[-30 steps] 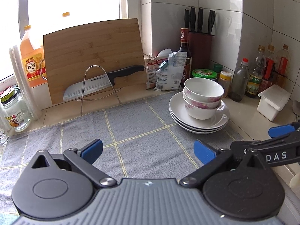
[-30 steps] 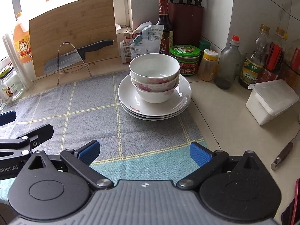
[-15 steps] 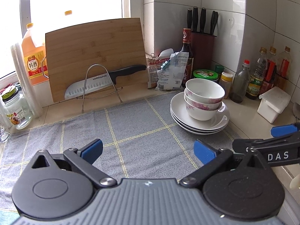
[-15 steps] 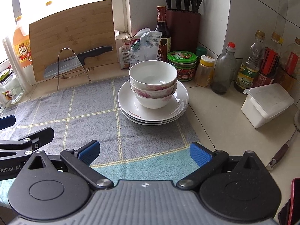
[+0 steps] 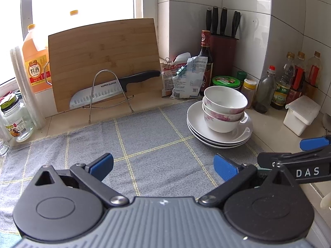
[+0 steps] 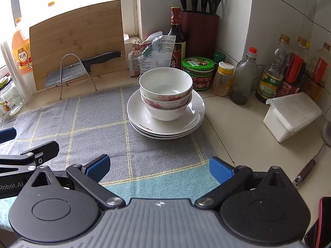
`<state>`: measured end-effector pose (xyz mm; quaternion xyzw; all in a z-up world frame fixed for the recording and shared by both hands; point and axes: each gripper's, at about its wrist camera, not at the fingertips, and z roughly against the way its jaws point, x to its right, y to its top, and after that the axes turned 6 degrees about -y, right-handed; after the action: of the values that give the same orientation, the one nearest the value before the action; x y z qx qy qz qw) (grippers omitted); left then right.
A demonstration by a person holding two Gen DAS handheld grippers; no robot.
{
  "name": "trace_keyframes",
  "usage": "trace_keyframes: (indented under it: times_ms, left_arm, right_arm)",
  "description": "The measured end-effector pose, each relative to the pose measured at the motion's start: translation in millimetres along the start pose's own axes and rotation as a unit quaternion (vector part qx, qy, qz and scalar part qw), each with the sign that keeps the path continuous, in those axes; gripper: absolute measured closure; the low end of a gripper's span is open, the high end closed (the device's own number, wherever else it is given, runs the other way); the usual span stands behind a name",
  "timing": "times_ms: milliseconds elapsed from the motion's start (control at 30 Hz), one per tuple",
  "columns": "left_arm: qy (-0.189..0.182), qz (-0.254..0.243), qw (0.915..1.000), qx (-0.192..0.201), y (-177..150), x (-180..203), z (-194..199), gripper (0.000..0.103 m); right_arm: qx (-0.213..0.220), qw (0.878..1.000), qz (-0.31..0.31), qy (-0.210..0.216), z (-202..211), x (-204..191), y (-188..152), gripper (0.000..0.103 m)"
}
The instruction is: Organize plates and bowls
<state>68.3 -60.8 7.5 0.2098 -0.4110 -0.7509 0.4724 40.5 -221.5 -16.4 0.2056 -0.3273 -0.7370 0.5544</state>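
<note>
Kitchen counter w/ grey checked cloth. Three nested bowls sit on a plate stack at the cloth's right edge. Right gripper, jaws wide & empty, faces the stack at 12 o'clock, likely nearer. Left gripper, also wide & empty, has it at 1 o'clock.

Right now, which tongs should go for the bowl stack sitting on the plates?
Right. The right tongs face the bowl stack almost dead ahead, open, with bare cloth between. From the left tongs, the stack sits well off to the right.
</note>
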Motion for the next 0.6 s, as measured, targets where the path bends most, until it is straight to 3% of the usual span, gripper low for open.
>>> trace_keyframes:
  times_ms: [600]
  left_arm:
    - [0.0,-0.001,1.0,0.002,1.2,-1.3,1.6,0.001]
  right_arm:
    - [0.005,1.0,0.005,-0.006,3.7,-1.9,1.6,0.0]
